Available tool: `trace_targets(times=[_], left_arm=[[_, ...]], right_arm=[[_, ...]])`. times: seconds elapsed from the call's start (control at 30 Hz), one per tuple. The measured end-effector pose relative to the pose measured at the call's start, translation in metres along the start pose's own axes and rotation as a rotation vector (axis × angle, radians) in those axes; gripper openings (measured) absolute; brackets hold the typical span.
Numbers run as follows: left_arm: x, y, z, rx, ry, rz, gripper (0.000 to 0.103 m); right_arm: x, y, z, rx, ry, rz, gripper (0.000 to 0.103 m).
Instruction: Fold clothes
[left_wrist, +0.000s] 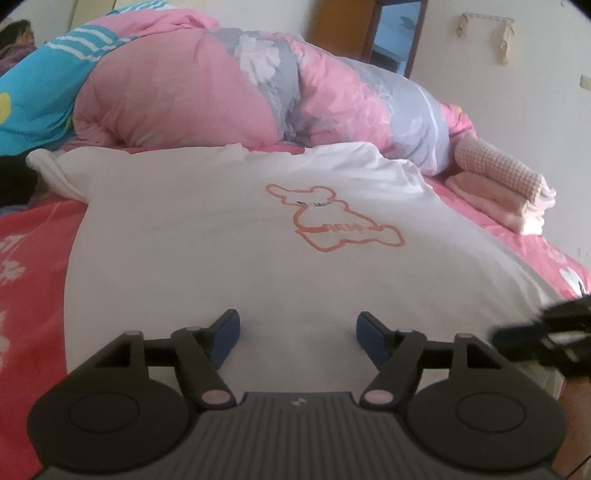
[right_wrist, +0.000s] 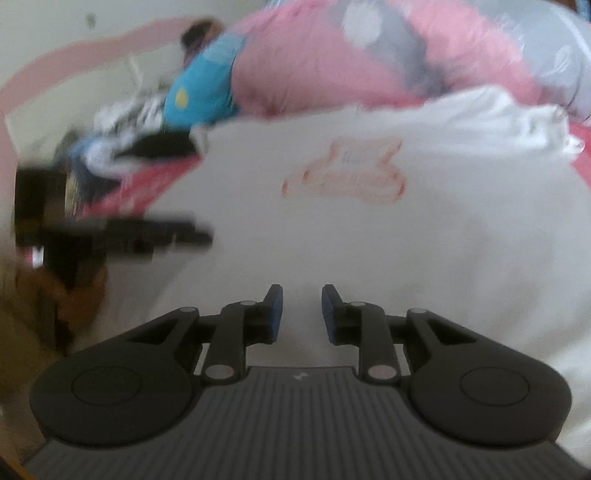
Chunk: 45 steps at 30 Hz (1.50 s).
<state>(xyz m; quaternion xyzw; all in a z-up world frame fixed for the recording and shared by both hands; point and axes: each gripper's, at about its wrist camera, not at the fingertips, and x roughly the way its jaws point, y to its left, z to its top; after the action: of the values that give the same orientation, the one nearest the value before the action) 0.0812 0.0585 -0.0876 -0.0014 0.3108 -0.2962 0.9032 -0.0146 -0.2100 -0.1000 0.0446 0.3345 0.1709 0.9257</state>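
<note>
White T-shirt (left_wrist: 229, 258) flat on the bed, near hem hidden behind both empty, parted grippers, right view blurred.

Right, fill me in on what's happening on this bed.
A person is folding clothes with a handheld gripper in each hand. A white T-shirt with an orange outline print lies spread flat on the pink bedsheet. The left gripper and right gripper both hover over its near edge, jaws open, nothing between them. A bunched pink and grey duvet lies behind the shirt, and a small stack of folded pink items sits to the right.
</note>
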Motion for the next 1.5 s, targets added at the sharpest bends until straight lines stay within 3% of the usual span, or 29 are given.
trace_targets(times=[0.13,0.2,0.27,0.4,0.47,0.6,0.7,0.97,1.03,1.13,1.23,1.27,1.37,1.5], left_arm=[[0.001,-0.006,0.0,0.025,0.012,0.004,0.081],[0.001,-0.008,0.0,0.041,0.014,0.009,0.083],[0.001,-0.009,-0.001,0.048,0.012,0.011,0.083],[0.002,-0.008,-0.002,0.044,0.005,0.008,0.083],[0.002,-0.008,-0.003,0.048,0.002,0.008,0.084],[0.003,-0.009,-0.001,0.053,0.007,0.008,0.085],[0.002,-0.008,0.0,0.05,0.01,0.004,0.085],[0.001,-0.005,0.0,0.041,0.015,-0.013,0.087],[0.002,-0.006,0.0,0.047,0.016,-0.011,0.088],[0.003,-0.007,0.0,0.054,0.016,-0.009,0.089],[0.003,-0.007,0.0,0.051,0.016,-0.014,0.089],[0.003,-0.006,0.0,0.049,0.016,-0.017,0.089],[0.002,-0.004,0.0,0.041,0.017,-0.025,0.089],[0.003,-0.004,0.001,0.04,0.02,-0.03,0.089]], right_arm=[[-0.046,0.009,-0.031,-0.027,0.032,0.021,0.022],[-0.063,0.007,-0.031,-0.005,0.04,0.016,0.022],[-0.068,0.002,-0.021,-0.003,-0.008,-0.007,0.022],[-0.037,-0.004,0.01,0.003,-0.1,-0.027,0.022],[-0.013,0.0,0.023,-0.038,-0.106,-0.082,0.022],[0.022,-0.022,0.049,-0.01,-0.105,-0.095,0.022],[0.03,-0.059,0.044,0.077,-0.06,-0.179,0.022],[-0.035,-0.13,0.018,0.279,-0.06,-0.428,0.024],[-0.03,-0.13,0.028,0.274,-0.072,-0.403,0.024],[0.003,-0.117,0.05,0.205,-0.083,-0.29,0.024],[0.047,-0.108,0.069,0.141,-0.037,-0.177,0.023],[0.058,-0.111,0.073,0.128,-0.013,-0.175,0.023],[0.077,-0.138,0.079,0.11,0.04,-0.26,0.022],[0.069,-0.205,0.089,0.2,0.035,-0.48,0.023]])
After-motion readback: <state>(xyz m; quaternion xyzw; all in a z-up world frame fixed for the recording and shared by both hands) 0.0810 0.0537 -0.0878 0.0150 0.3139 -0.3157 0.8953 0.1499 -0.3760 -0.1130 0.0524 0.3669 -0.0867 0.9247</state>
